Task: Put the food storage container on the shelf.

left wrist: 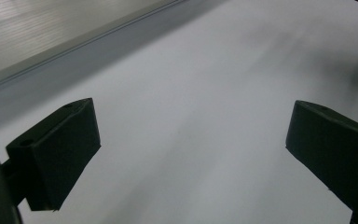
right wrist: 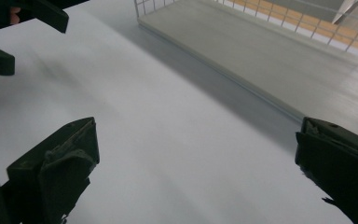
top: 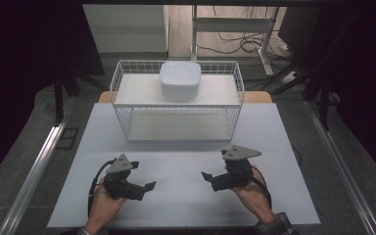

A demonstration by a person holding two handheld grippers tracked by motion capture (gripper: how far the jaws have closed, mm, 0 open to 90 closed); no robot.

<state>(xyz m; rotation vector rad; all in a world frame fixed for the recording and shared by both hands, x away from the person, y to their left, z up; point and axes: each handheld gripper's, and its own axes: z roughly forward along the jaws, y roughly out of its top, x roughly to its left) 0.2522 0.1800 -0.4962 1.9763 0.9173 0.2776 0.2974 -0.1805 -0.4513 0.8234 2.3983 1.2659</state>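
Nearest the worktop's [top: 186, 196] near edge, the 2 tongs rest low in the person's hands, tips turned toward each other; the left tongs [top: 149, 186] sit toward the near-left corner, jaws spread wide over bare white surface and gripping nothing; the right tongs [top: 206, 176] sit toward the near-right, likewise released and empty, with the other tongs seen across the gap in the right gripper view; past them, a stretch of bare worktop; at the far edge stands a white wire rack [top: 176, 100] with 2 shelves; on its top shelf, near the middle, sits a white bowl [top: 179, 79], upside down as far as I can tell, well apart from both tongs; judging by this, the work has not begun: nothing is grasped, and the reach, the grip and the move of the bowl all remain.
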